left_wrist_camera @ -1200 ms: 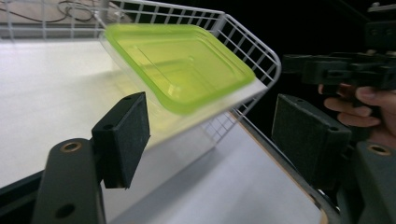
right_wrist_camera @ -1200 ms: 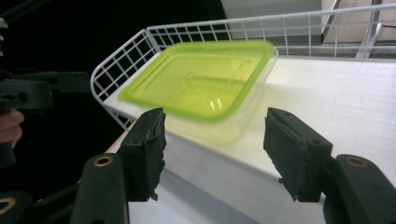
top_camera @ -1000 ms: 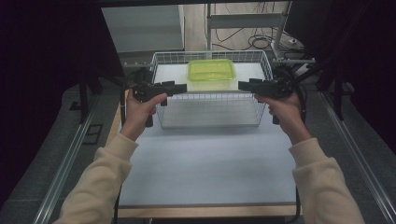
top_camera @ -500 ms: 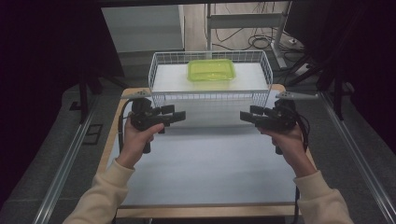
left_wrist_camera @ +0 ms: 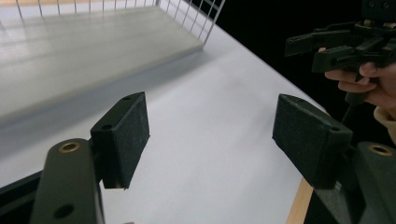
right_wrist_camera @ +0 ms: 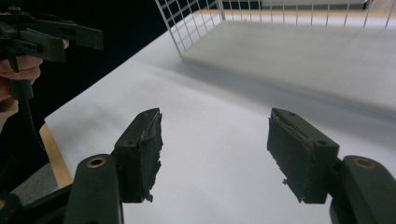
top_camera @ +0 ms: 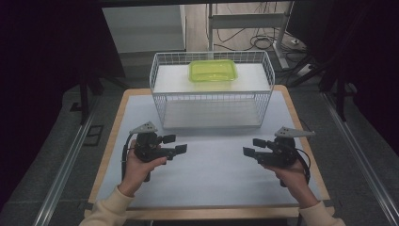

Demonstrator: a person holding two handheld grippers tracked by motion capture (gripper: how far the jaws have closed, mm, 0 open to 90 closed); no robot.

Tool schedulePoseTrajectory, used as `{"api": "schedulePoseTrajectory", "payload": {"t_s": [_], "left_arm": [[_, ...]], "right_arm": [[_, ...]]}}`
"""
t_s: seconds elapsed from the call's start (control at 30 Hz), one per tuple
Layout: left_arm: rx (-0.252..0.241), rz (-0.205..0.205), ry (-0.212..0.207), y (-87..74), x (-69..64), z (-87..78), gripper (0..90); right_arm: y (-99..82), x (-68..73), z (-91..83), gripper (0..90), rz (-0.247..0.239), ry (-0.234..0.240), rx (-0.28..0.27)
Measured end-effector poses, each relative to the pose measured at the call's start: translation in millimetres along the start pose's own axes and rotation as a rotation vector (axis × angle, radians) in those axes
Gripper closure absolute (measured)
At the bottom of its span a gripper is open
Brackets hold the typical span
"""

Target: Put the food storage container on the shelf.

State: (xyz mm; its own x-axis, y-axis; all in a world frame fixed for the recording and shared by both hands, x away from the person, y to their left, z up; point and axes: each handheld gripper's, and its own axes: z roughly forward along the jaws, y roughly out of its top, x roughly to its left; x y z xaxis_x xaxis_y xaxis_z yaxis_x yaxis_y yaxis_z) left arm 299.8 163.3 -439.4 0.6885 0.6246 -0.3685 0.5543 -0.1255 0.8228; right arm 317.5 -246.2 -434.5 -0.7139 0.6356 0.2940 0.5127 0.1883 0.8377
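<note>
A white wire basket [top_camera: 211, 109] stands at the back middle of the table, with a yellow-green lidded container [top_camera: 212, 70] lying in its far part. My left gripper [top_camera: 175, 143] hovers over the white mat front left, open and holding nothing. My right gripper [top_camera: 252, 146] mirrors it front right, also open. The two point at each other, well short of the basket. In the left gripper view my own jaws [left_wrist_camera: 212, 112] stand wide apart, with the right gripper [left_wrist_camera: 336, 46] beyond. The right gripper view shows its jaws [right_wrist_camera: 215, 121] apart and the left gripper [right_wrist_camera: 46, 37] far off.
The white mat [top_camera: 211, 179] covers a wooden tabletop [top_camera: 110, 141]. A pale board [left_wrist_camera: 93, 46] lines the basket floor; the basket's corner wires [right_wrist_camera: 187, 23] rise close ahead. Metal rails [top_camera: 61, 179] run along both sides, and cables lie on the floor [top_camera: 263, 42] behind.
Both grippers have drawn back from the basket's front corners toward the person's side and now hover lower over the mat. The basket and container have stayed put.
</note>
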Motion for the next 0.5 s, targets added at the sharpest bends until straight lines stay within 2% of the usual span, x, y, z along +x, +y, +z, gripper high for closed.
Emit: {"api": "schedulePoseTrajectory", "payload": {"t_s": [0.03, 0.07, 0.13, 0.23, 0.33, 0.5], "left_arm": [[0.0, 0.0, 0.0, 0.0, 0.0, 0.0, 26.6], [0.01, 0.002, 0.008, -8.6, -0.5, 1.1, 26.6], [0.019, 0.003, 0.008, -12.7, -0.2, 2.0, 26.5], [0.056, -0.004, 0.02, -25.8, 3.1, 5.6, 26.4], [0.07, -0.005, 0.029, -31.2, 5.6, 7.0, 26.3], [0.072, -0.008, 0.032, -32.4, 7.1, 8.4, 26.3]], "right_arm": [[-5.5, -1.7, 0.9, 35.2, 0.009, 0.001, 0.002], [-11.0, -3.5, 2.1, 35.2, 0.015, -0.002, 0.008], [-20.4, -7.0, 6.3, 34.8, 0.019, -0.014, 0.04], [-31.2, -11.3, 11.1, 34.5, 0.029, -0.02, 0.071], [-34.8, -12.9, 12.9, 34.2, 0.04, -0.022, 0.082], [-33.0, -11.6, 10.0, 33.8, 0.024, -0.02, 0.057]]}}
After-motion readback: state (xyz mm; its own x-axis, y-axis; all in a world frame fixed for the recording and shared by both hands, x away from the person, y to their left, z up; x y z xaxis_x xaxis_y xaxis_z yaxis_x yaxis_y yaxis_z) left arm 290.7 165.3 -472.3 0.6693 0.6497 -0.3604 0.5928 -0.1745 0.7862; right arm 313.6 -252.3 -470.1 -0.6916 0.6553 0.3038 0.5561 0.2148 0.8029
